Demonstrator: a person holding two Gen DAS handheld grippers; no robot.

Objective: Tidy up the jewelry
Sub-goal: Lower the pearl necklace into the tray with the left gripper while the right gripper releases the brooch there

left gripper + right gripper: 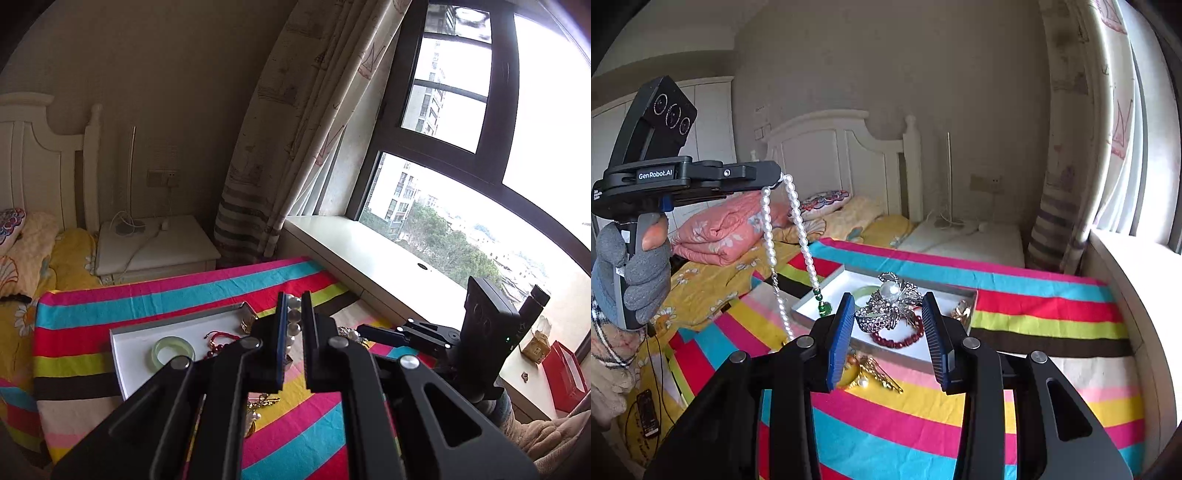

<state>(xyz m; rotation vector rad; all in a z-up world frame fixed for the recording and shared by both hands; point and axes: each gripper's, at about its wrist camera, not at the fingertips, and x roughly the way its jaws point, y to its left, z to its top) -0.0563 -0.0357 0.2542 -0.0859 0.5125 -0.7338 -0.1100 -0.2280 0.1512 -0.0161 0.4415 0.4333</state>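
Observation:
My left gripper (294, 314) is shut on a white pearl necklace (294, 308). In the right wrist view the left gripper (777, 176) holds the necklace (798, 221) high, its strand hanging down to the left end of the white tray (809, 308). My right gripper (888, 314) holds a silver rhinestone brooch with a pearl (890, 301) between its jaws, above the tray. A red bead bracelet (899, 338) and a green jade bangle (174, 352) lie in the tray (129, 365).
The tray sits on a striped cloth (1015, 325) over a table. Gold jewelry pieces (875, 376) lie on the cloth in front of the tray. A bed (713, 273) is at the left, a nightstand (155, 243) behind, a window ledge (388, 266) at the right.

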